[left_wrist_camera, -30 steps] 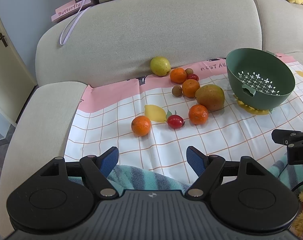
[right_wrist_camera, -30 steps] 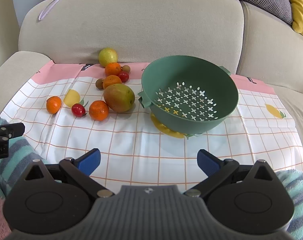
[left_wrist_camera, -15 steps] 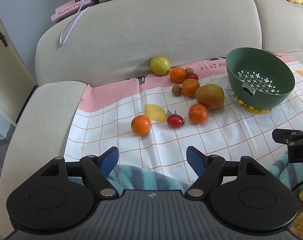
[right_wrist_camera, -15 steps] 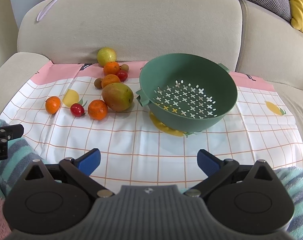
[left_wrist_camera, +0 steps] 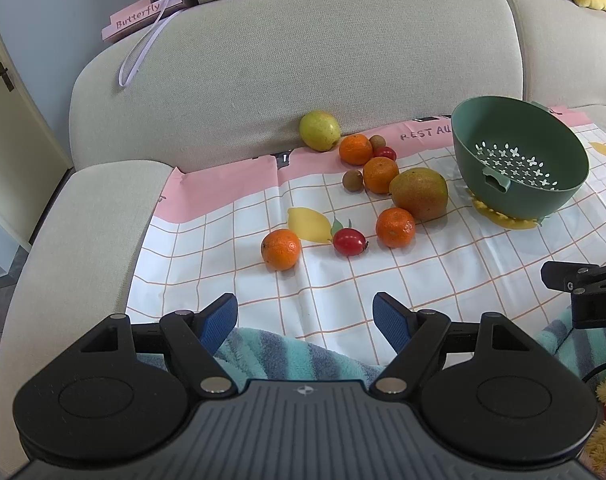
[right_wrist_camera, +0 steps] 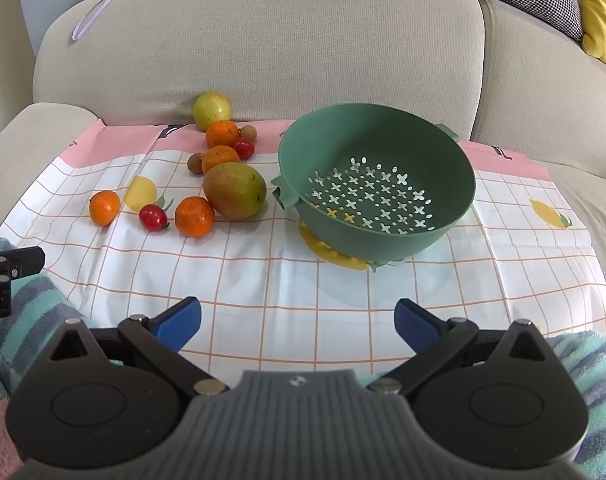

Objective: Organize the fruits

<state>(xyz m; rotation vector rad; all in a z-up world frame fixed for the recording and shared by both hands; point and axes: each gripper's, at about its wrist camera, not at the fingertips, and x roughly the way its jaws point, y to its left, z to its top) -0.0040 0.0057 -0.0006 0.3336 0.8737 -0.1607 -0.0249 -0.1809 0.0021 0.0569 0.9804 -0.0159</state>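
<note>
Fruits lie on a checked cloth [left_wrist_camera: 343,280] on a sofa seat: several oranges, the nearest [left_wrist_camera: 280,249], a red tomato-like fruit [left_wrist_camera: 349,241], a mango [left_wrist_camera: 419,192], a green-yellow pear [left_wrist_camera: 319,130] and small brown fruits. In the right wrist view the mango [right_wrist_camera: 235,190] sits left of an empty green colander [right_wrist_camera: 377,188]. The colander also shows in the left wrist view [left_wrist_camera: 519,164]. My left gripper [left_wrist_camera: 305,322] is open and empty, short of the nearest orange. My right gripper [right_wrist_camera: 298,320] is open and empty, in front of the colander.
The sofa backrest [left_wrist_camera: 303,60] rises behind the fruit, an armrest [left_wrist_camera: 83,220] lies to the left. A pink "Butterfly" box [left_wrist_camera: 143,18] rests on the backrest. A striped teal blanket [left_wrist_camera: 283,354] lies at the cloth's near edge. A yellow cushion [right_wrist_camera: 601,4] sits at upper right.
The right gripper view has shifted slightly, the colander and fruit sitting a little higher and nearer. The left gripper has barely moved. Both grippers stay open.
</note>
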